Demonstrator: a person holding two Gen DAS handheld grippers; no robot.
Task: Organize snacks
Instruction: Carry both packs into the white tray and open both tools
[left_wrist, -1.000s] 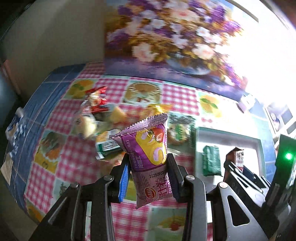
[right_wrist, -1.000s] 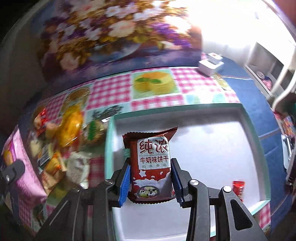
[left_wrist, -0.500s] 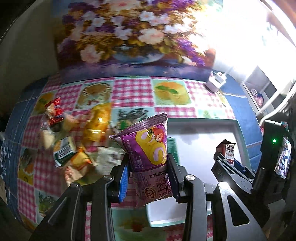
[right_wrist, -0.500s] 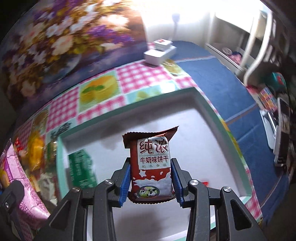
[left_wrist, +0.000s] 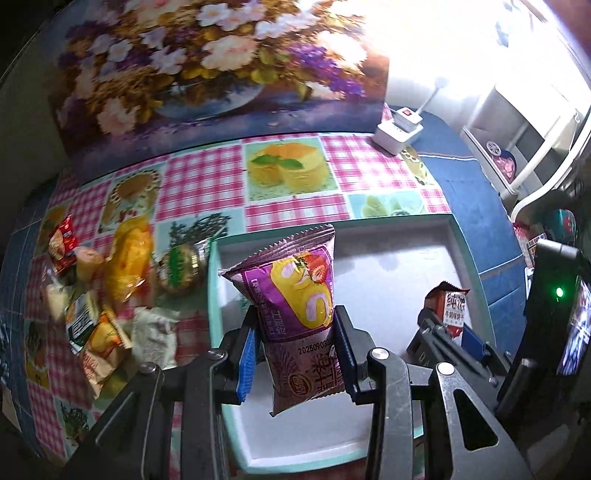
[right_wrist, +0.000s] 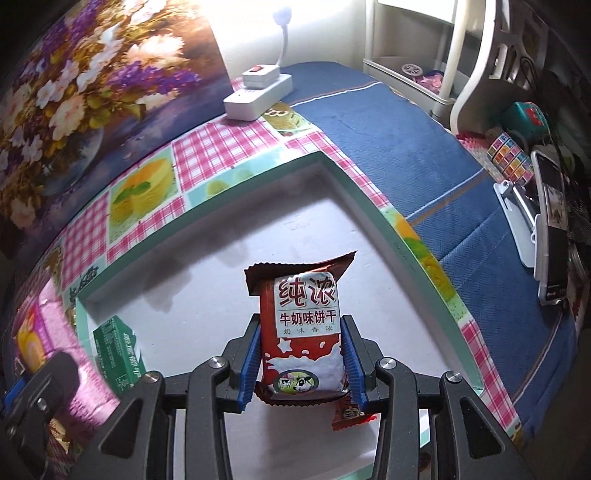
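Both grippers have swung across from the loose snack pile (left_wrist: 110, 306) on the checked tablecloth (left_wrist: 207, 184) to above the white tray (left_wrist: 452, 236); the pile now lies off to the left of the left gripper (left_wrist: 295, 354) rather than ahead of it.

The left gripper is clamped on a purple cake-roll packet (left_wrist: 295, 306), its blue pads pinching the packet's lower middle, so most of the pack stands up beyond the fingertips and the bottom seal hangs back toward the camera. The right gripper (right_wrist: 301, 354) grips a red milk-biscuit packet (right_wrist: 303, 325) the same way, across its lower half, over the tray floor (right_wrist: 229, 280).

Both packs look light, puffy and slick-filmed. The cake inside is probably soft and easily squashed, the biscuits brittle, so a gentle hold across the flat faces near the middle seems safest.

In the tray, a green packet (right_wrist: 118, 354) lies to the left of the right gripper, and a small red wrapper (right_wrist: 351, 413) sits just below its right finger.
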